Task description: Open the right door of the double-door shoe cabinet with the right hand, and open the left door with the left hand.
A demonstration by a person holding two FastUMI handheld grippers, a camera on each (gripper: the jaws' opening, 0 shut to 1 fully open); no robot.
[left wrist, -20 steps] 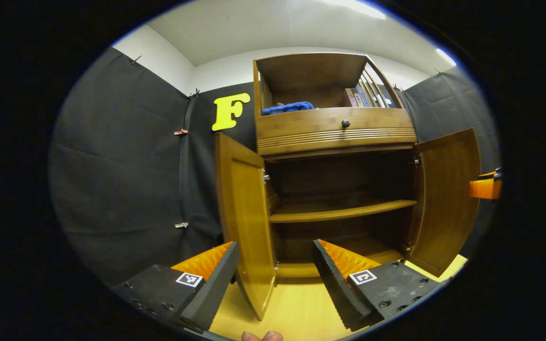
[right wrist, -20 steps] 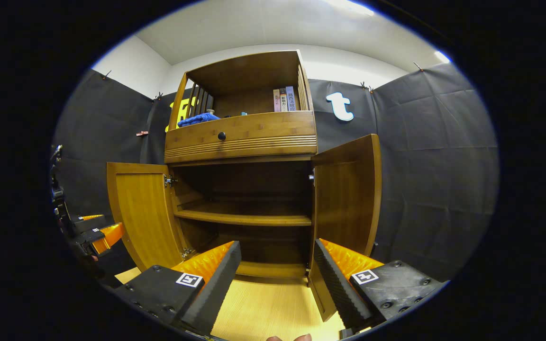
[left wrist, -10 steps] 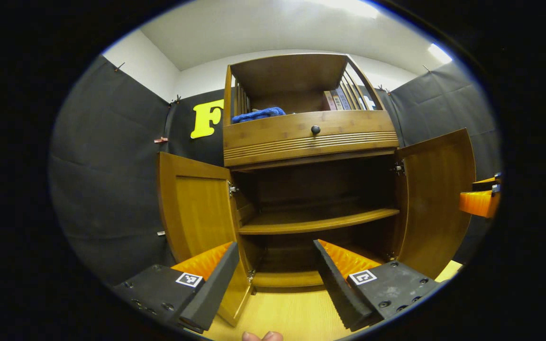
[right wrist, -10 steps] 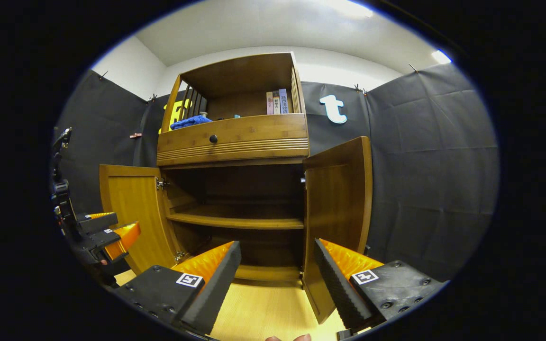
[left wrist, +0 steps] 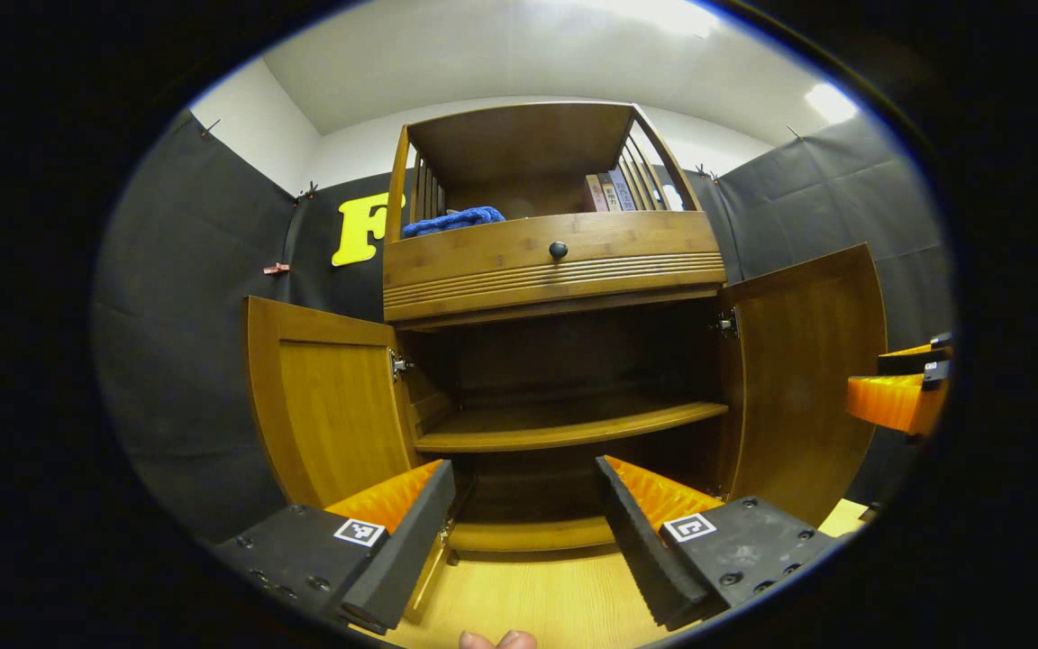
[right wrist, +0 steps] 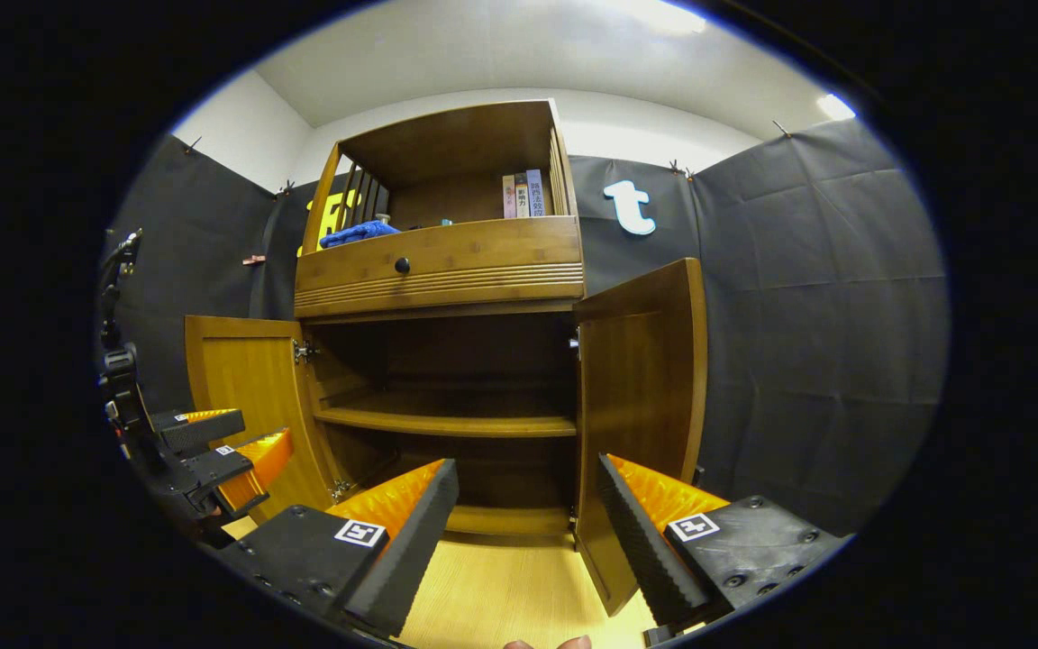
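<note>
Both tongs wide, empty: left gripper [left wrist: 523,527], right gripper [right wrist: 526,532]. Left door [left wrist: 325,406] swings further out since a second ago, now mid-left of frame. Right door [right wrist: 641,388] open, centre-right. Shoe cabinet [right wrist: 447,261] gaping; I judge task done.

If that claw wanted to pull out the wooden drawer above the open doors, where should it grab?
Probably the small round black knob at the centre of the ribbed wooden drawer front. It is the one part that sticks out from an otherwise flat face. Come straight from the front, with the left claw, now open, closing on the knob from both sides.
</note>
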